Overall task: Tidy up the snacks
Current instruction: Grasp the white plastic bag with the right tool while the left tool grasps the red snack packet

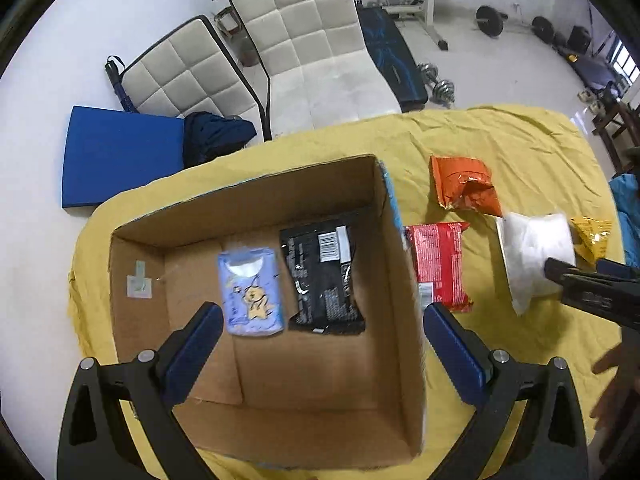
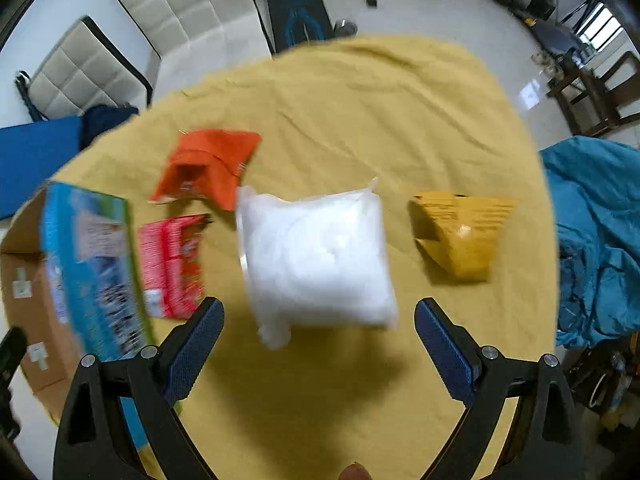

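A: Left gripper point(image 1: 322, 334), bottom of the left-wrist frame: fingers spread wide, empty, over the cardboard box point(image 1: 256, 208). Inside, centre frame, a light-blue packet point(image 1: 251, 293) beside a black packet point(image 1: 321, 276).

B: Right gripper point(image 2: 319, 336), low in its view: fingers wide apart, holding nothing. White bag point(image 2: 316, 258) mid-frame just beyond the fingertips, blurred. Red packet point(image 2: 173, 264) left beside the box; orange packet point(image 2: 206, 166) upper left; yellow packet point(image 2: 460, 232) right, all on the yellow cloth point(image 2: 360, 100).
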